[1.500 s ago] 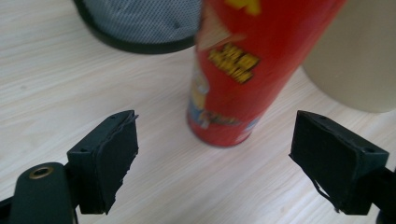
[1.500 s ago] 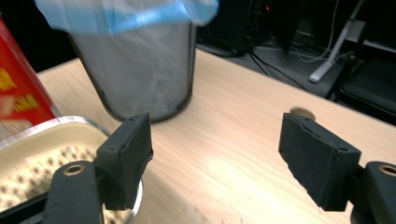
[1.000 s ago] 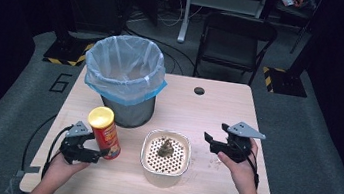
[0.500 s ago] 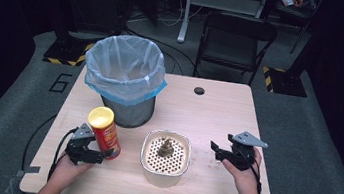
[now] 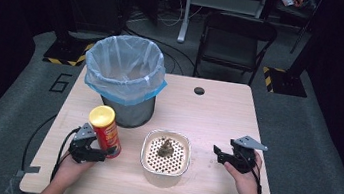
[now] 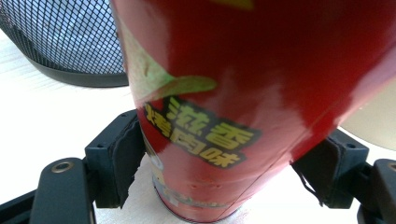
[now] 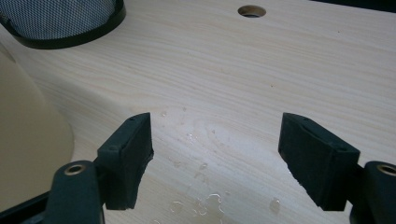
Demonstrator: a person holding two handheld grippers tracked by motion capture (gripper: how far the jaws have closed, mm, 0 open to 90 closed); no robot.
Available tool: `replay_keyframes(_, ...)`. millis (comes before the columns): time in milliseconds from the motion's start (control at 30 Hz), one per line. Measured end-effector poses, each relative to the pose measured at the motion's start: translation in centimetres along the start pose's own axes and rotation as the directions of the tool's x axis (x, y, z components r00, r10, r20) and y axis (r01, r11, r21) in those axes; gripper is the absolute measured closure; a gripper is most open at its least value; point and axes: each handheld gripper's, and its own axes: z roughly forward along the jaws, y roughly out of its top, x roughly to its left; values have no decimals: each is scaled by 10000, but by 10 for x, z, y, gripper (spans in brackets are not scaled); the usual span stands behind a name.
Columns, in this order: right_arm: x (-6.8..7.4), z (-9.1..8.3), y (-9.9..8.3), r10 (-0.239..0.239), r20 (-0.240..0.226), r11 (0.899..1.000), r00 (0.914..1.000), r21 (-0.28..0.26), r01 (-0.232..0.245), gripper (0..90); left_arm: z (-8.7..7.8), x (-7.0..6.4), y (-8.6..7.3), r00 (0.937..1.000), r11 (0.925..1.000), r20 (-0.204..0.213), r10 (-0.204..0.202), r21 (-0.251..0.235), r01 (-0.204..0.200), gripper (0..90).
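Left gripper [image 5: 102,151] clamps can [image 5: 104,131], just left of bowl [image 5: 165,152]; right gripper [image 5: 219,155] agape, right of bowl.

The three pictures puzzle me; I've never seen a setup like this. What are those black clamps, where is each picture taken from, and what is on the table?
A person sits at a wooden table and holds a hand tool with two black jaws in each hand. The high view looks down from above. The other two come from cameras riding on the tools.

The left gripper has its jaws around a red chip can with a yellow lid, pads against both sides. The right gripper is open over bare wood with a few water drops.

Also there: a mesh bin lined with a blue bag, and a cream strainer bowl holding a brownish lump.
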Motion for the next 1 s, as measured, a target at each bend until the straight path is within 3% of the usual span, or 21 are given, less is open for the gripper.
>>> replay_keyframes(233, -6, 4, -7, 174, 169, 9996, 9997, 221, -178, 261, -1, -2, 1, 10000, 9999, -78, -16, 102, 17, 228)
replay_keyframes(400, -10, 6, -11, 159, 182, 9992, 9997, 371, -166, 262, -11, -6, 8, 10000, 9995, -82, 15, -312, -17, 228)
replay_keyframes(500, -11, 6, -12, 164, 231, 9991, 9996, 384, -172, 263, -15, -7, 10, 10000, 9995, -42, 85, -307, -86, 228)
replay_keyframes(633, -12, 7, -13, 201, 284, 9987, 9994, 463, -214, 265, -23, -10, 16, 9994, 9988, 119, -324, -375, 328, 228)
replay_keyframes(700, -11, 8, -13, 125, 268, 9985, 9996, 523, -139, 265, -27, -12, 20, 9986, 9986, 230, -480, -208, 485, 228)
replay_keyframes(1000, -7, 11, -14, -9, 251, 9978, 9997, 657, -7, 266, -43, -18, 32, 9993, 9996, 264, -269, 15, 268, 228)
